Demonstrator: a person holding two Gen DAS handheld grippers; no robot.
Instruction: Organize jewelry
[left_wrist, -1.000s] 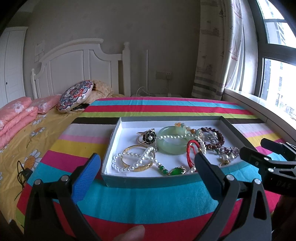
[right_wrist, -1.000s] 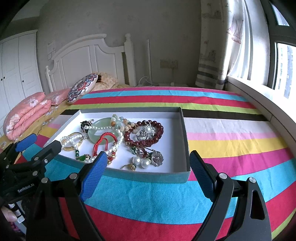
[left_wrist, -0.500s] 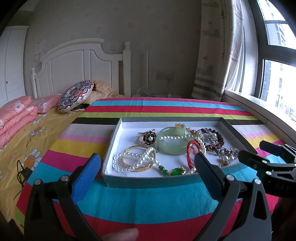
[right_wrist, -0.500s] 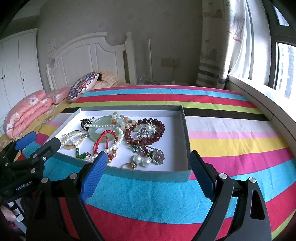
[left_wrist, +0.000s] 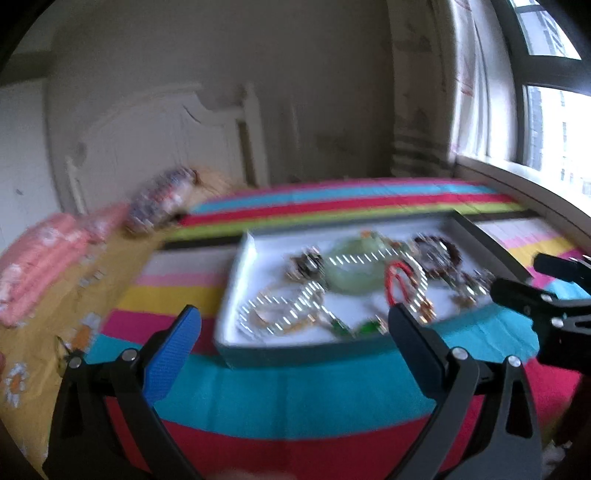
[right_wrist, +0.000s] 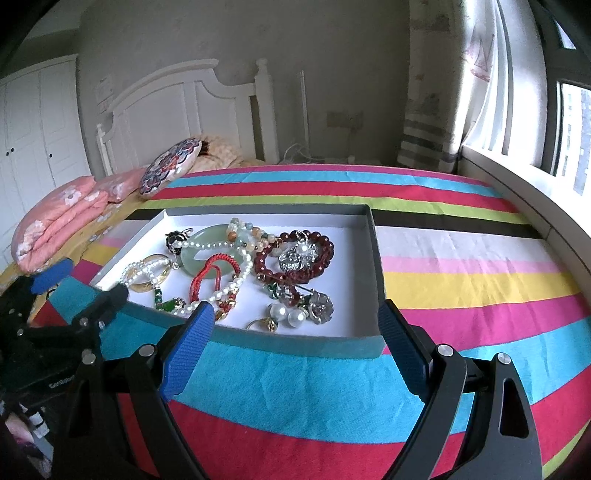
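A shallow box (right_wrist: 295, 345) with a white floor sits on the striped bedspread (right_wrist: 461, 288). Inside lie a jade bangle (right_wrist: 192, 258), a pearl necklace (right_wrist: 229, 288), a red cord bracelet (right_wrist: 201, 275), a dark red bead bracelet (right_wrist: 325, 254), a silver brooch (right_wrist: 295, 258), pearl earrings (right_wrist: 288, 314) and a gold bangle (right_wrist: 142, 286). My right gripper (right_wrist: 295, 314) hovers open just before the box's near wall, holding nothing. My left gripper (left_wrist: 291, 321) is open and empty too, in front of the box (left_wrist: 295, 350); its view is blurred. Each gripper shows in the other's view: left gripper (right_wrist: 86, 282), right gripper (left_wrist: 521, 273).
A patterned cushion (right_wrist: 170, 170) and a folded pink quilt (right_wrist: 55, 221) lie at the far left by the white headboard (right_wrist: 177, 103). A window sill (right_wrist: 535, 199) runs along the right edge of the bed. Striped cloth stretches to the right of the box.
The left wrist view has gone blurred and tilted as the left gripper rolled a little. The right gripper has stayed put. No jewelry has shifted.
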